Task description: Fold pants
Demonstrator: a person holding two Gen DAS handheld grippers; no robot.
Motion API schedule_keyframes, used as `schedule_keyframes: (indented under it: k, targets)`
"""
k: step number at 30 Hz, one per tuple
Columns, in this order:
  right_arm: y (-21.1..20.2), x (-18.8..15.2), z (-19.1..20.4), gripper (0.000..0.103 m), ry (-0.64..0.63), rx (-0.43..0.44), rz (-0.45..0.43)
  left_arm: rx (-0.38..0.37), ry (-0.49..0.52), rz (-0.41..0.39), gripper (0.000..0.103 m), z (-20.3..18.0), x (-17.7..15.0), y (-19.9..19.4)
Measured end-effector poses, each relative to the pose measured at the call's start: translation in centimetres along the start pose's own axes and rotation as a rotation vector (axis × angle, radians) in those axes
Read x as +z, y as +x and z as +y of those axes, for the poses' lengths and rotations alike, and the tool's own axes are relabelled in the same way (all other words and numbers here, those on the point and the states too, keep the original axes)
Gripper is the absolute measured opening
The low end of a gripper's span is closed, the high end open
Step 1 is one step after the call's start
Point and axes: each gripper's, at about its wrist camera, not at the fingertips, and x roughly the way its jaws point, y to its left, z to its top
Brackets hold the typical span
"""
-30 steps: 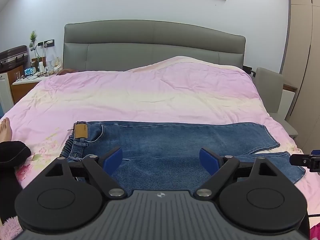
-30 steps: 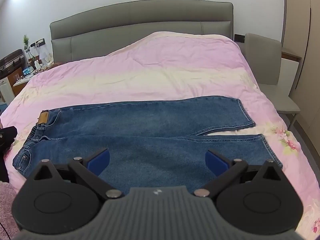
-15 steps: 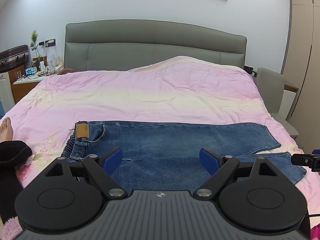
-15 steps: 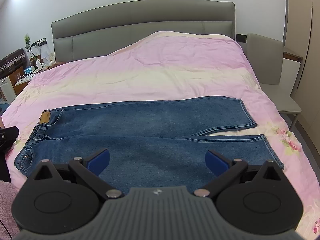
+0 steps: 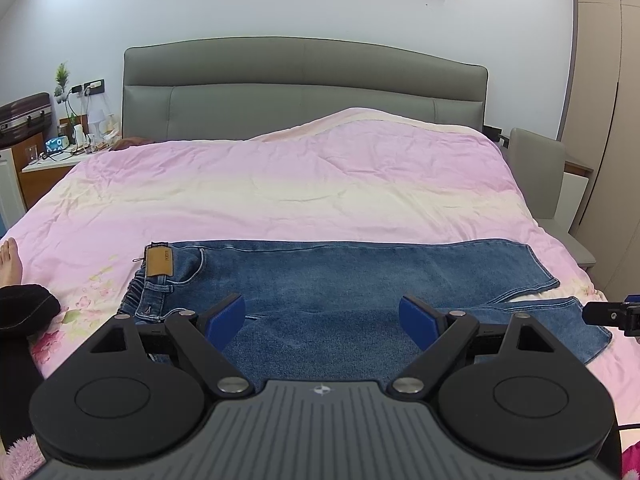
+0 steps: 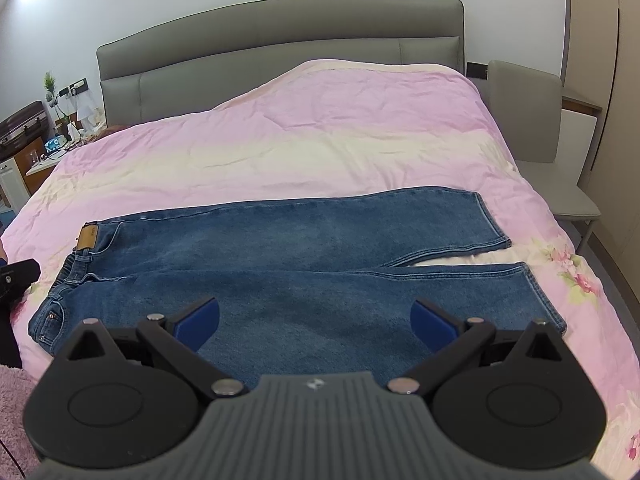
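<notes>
Blue jeans [image 5: 340, 280] lie flat across the near part of a pink bed, waistband with a tan leather patch [image 5: 159, 261] to the left and the two leg hems to the right. They also show in the right wrist view [image 6: 280, 264], legs slightly parted at the hems. My left gripper [image 5: 322, 318] is open and empty, held above the near edge of the jeans. My right gripper [image 6: 314, 318] is open and empty above the near leg. Part of the right gripper shows at the right edge of the left wrist view [image 5: 616, 314].
The pink duvet [image 5: 300, 184] covers the bed up to a grey headboard [image 5: 304, 84]. A nightstand with clutter [image 5: 56, 152] stands at the left, a grey chair [image 6: 532, 128] at the right. A bare foot [image 5: 10, 258] and a dark sleeve [image 5: 24, 308] are at the left edge.
Both views have drifted slightly. The jeans lie as before and both grippers stay open.
</notes>
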Motion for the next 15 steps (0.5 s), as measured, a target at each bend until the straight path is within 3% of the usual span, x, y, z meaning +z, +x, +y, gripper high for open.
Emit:
schedule_keyframes:
  k: [15]
  targets:
    - [-0.65, -0.32, -0.59, 0.098, 0.019, -0.008, -0.005, -0.011, 0.011, -0.002, 0.101, -0.48, 0.03, -0.22]
